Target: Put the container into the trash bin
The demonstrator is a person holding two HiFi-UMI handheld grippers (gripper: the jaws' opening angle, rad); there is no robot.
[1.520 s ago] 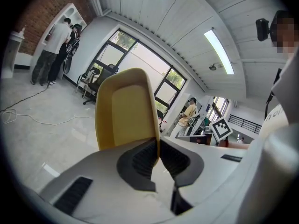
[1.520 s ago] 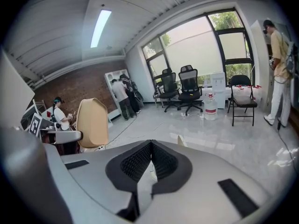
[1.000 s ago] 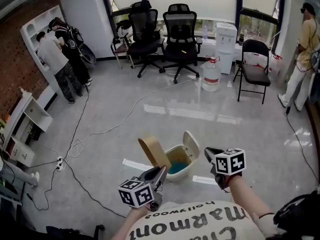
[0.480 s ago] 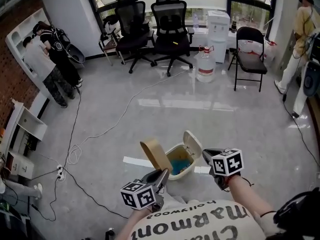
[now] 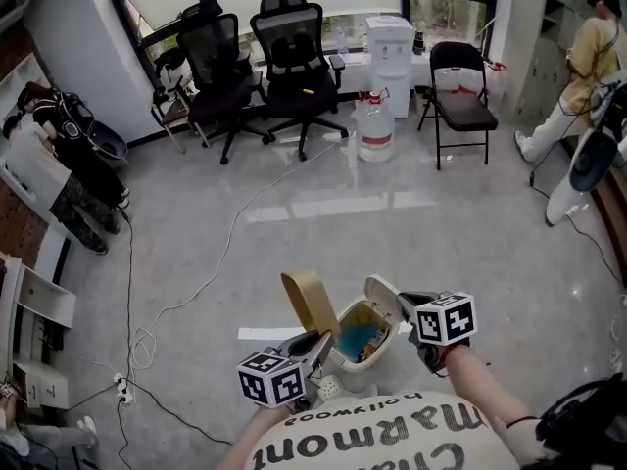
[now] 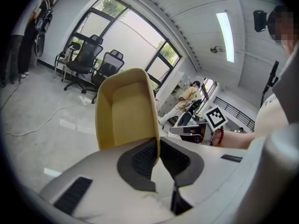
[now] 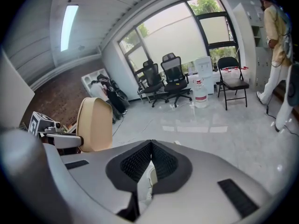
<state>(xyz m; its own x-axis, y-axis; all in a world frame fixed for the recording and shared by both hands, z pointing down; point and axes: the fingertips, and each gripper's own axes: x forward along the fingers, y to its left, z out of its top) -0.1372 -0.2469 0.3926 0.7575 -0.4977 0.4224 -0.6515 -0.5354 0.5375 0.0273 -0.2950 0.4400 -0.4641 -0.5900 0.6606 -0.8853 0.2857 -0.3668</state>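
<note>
A tan, open-topped container (image 5: 312,304) stands tilted over the left rim of the small white trash bin (image 5: 345,357). My left gripper (image 5: 318,343) is shut on its lower wall. In the left gripper view that wall (image 6: 126,111) runs down between the dark pads (image 6: 145,158). The bin's lid (image 5: 382,297) is swung up, and something blue lies inside. My right gripper (image 5: 405,302) sits just right of the lid with its jaws shut, tips meeting (image 7: 150,146). Whether it touches the lid I cannot tell. The container (image 7: 95,122) also shows at the left of the right gripper view.
Cables (image 5: 225,253) trail across the grey floor, and a white tape strip (image 5: 260,333) lies left of the bin. Far back stand two office chairs (image 5: 294,57), a water dispenser (image 5: 389,42), a water jug (image 5: 374,130) and a folding chair (image 5: 460,96). People stand at far left (image 5: 49,164) and far right (image 5: 588,57).
The whole view has swung, with the room sliding left and up. The bin now lies closer under both grippers, and the held container leans further over its rim.
</note>
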